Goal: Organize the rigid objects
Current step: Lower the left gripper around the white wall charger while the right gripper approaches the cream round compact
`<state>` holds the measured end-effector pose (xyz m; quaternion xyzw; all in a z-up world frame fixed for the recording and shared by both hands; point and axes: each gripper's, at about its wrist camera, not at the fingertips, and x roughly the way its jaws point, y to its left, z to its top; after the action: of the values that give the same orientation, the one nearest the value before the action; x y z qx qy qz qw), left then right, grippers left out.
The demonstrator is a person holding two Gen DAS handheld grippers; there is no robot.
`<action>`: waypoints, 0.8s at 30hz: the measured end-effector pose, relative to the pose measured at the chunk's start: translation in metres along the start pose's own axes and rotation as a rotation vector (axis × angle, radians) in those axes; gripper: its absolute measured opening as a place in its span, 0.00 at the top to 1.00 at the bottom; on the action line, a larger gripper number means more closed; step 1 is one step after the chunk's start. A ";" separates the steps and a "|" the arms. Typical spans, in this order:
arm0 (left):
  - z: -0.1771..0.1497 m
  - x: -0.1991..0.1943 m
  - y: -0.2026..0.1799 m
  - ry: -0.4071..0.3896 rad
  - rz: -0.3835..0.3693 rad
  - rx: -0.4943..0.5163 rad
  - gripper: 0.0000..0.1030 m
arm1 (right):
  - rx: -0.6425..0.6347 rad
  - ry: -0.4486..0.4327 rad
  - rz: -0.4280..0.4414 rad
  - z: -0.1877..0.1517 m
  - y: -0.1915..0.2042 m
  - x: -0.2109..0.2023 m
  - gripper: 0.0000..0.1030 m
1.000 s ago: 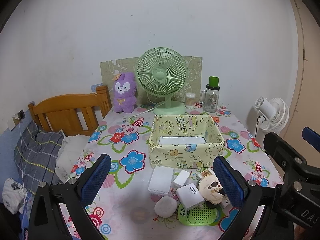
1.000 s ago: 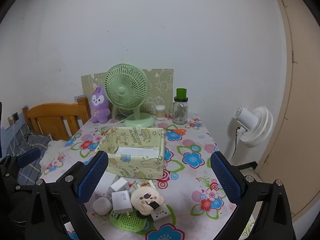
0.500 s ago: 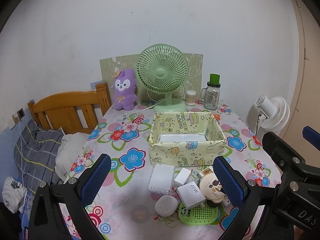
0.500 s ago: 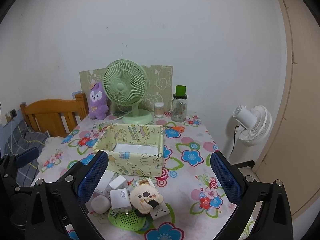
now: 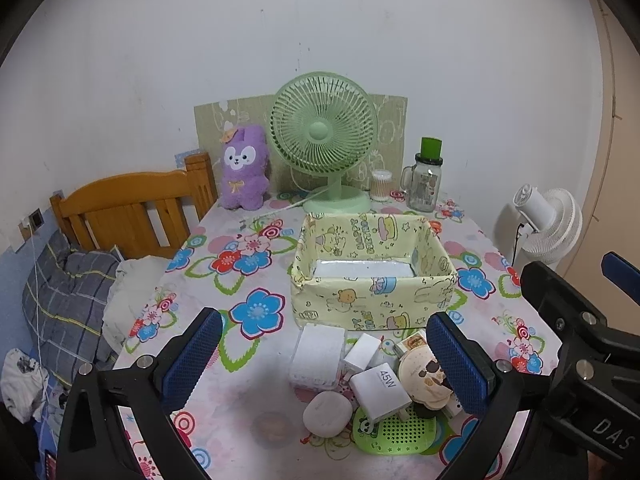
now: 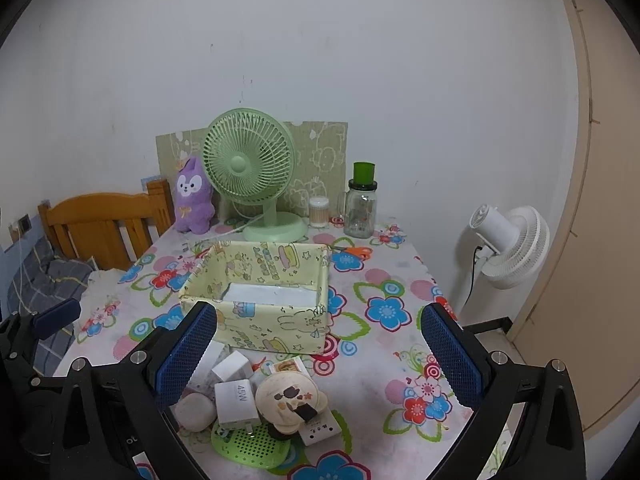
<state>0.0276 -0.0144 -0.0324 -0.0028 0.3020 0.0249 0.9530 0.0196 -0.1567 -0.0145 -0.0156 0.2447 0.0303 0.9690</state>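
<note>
now the small rigid items (image 5: 372, 376) are being left heaped at the table's (image 5: 240, 400) near edge, just in front of the empty yellow bin (image 5: 372, 276), presumably for sorting into it. both the left gripper (image 5: 326, 364) and right gripper (image 6: 318, 354) are being held above the heap, jaws wide apart, nothing gripped.

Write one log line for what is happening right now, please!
stage: before first grab | left gripper: open, empty | right gripper: open, empty | pile of chargers: on table | yellow box: nearly empty
</note>
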 end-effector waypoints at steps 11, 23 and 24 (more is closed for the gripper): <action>-0.015 0.035 -0.002 0.071 -0.020 0.000 0.00 | -0.001 0.059 0.005 -0.015 -0.005 0.035 0.00; -0.038 0.075 -0.013 0.168 -0.038 0.018 0.00 | -0.011 0.130 0.019 -0.038 -0.005 0.075 0.00; -0.041 0.079 -0.014 0.179 -0.040 0.018 0.00 | -0.011 0.136 0.019 -0.040 -0.005 0.078 0.00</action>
<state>0.0695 -0.0252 -0.1114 -0.0022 0.3862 0.0029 0.9224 0.0695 -0.1595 -0.0870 -0.0206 0.3099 0.0397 0.9497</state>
